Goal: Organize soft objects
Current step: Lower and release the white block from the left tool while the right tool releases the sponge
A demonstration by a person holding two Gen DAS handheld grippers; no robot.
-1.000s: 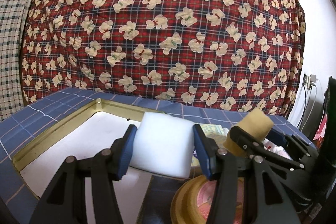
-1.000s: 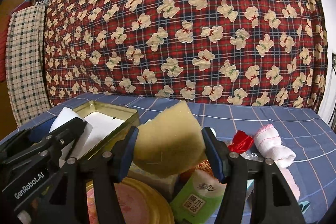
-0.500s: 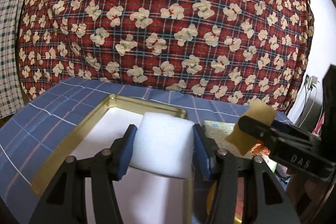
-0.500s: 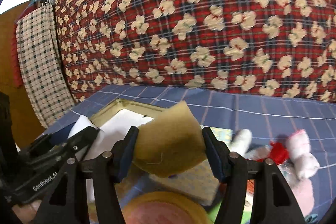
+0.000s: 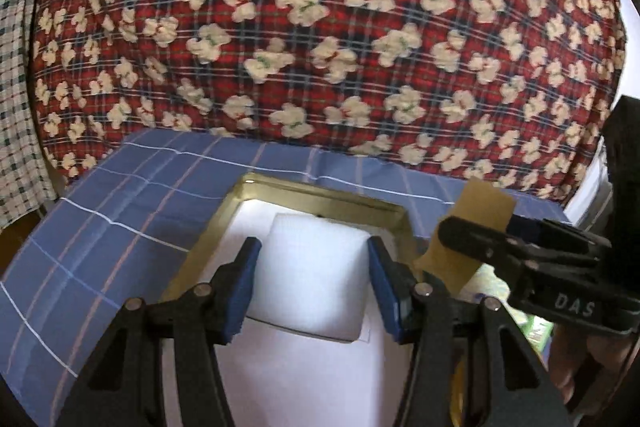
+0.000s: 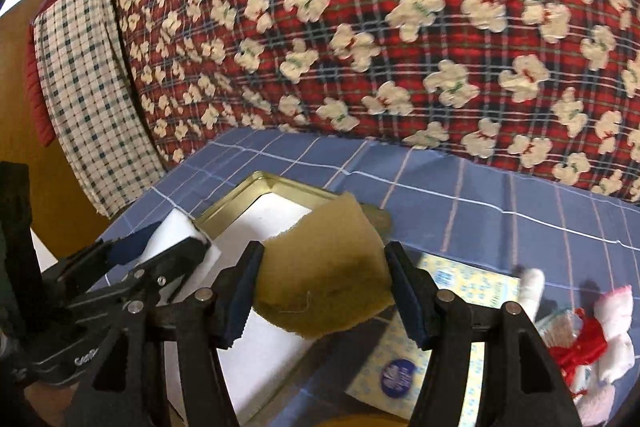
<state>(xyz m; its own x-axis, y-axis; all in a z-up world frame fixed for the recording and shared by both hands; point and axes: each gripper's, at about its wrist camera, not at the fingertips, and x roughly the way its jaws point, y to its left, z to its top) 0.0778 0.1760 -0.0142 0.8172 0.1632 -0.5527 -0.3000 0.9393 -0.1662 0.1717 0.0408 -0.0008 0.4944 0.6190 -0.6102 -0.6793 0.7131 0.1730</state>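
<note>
L gripper (image 5: 312,287) clamped on white foam block (image 5: 316,279) over gold rectangular tin (image 5: 320,195); R gripper (image 6: 324,291) clamped on tan sponge (image 6: 324,279) beside it. Nothing dropped yet; white plush toy w/ red bow (image 6: 592,339) & blue-patterned tissue pack (image 6: 436,327) left on blue checked cloth (image 6: 500,195).

Right gripper (image 6: 324,287) clamps a tan, wedge-shaped sponge (image 6: 320,279) above a gold rectangular tin (image 6: 236,199); left gripper (image 6: 168,247) holds white foam (image 6: 172,231) beside the tin.
</note>
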